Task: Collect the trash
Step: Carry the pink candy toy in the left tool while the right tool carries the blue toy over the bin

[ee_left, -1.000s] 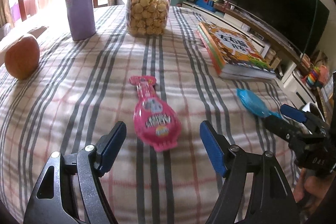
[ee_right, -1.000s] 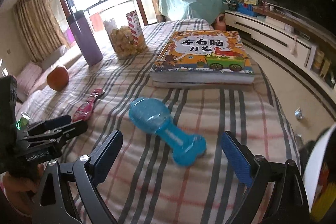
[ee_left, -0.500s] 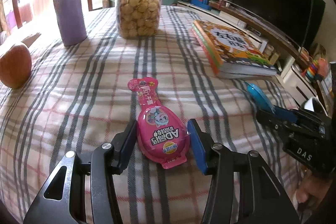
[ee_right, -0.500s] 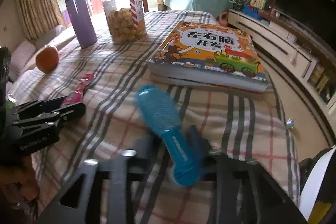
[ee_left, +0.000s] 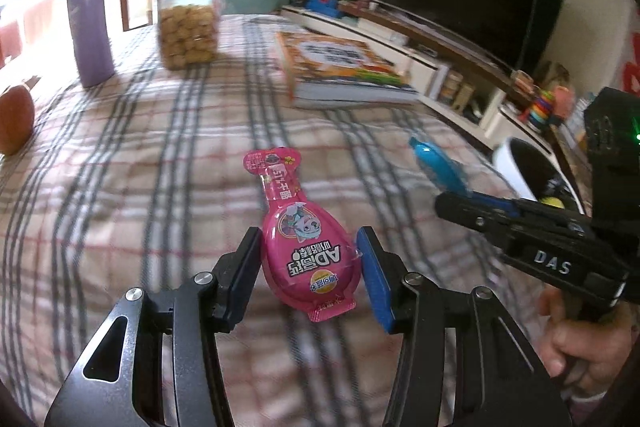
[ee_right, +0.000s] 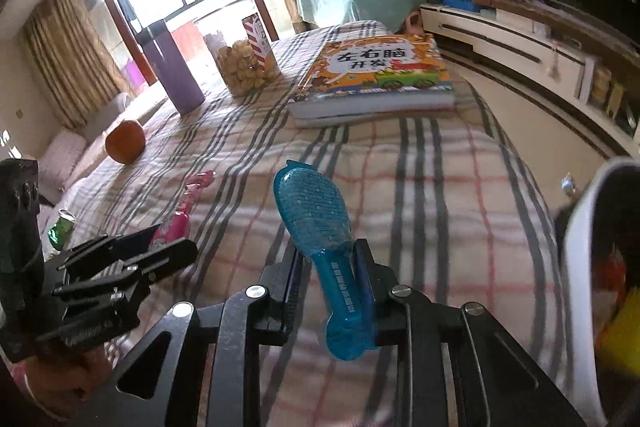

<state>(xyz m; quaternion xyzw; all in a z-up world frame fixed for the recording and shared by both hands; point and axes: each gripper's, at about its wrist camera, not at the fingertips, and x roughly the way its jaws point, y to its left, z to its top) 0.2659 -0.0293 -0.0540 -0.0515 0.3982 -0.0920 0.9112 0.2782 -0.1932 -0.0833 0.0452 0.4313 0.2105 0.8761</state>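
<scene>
My left gripper (ee_left: 308, 259) is shut on a pink egg-shaped snack wrapper (ee_left: 304, 239) and holds it lifted above the plaid cloth. My right gripper (ee_right: 330, 271) is shut on the handle of a blue plastic wrapper (ee_right: 316, 223), also lifted. The blue wrapper (ee_left: 438, 167) and right gripper (ee_left: 472, 199) show at the right of the left wrist view. The pink wrapper (ee_right: 180, 219) shows in the left gripper (ee_right: 160, 247) in the right wrist view. A white trash bin (ee_right: 580, 267) with trash inside stands right of the table; its rim (ee_left: 516, 163) shows in the left wrist view.
On the plaid tablecloth (ee_left: 160, 167) stand a purple flask (ee_left: 90, 27), a jar of snacks (ee_left: 188, 19), a picture book (ee_left: 344, 71) and an orange fruit (ee_left: 14, 119). A green can (ee_right: 60, 227) lies at the left. A TV stand (ee_right: 520, 43) runs along the right.
Both grippers closed on their wrappers and lifted them off the cloth. The blue wrapper has swung up and toward the bin side.
</scene>
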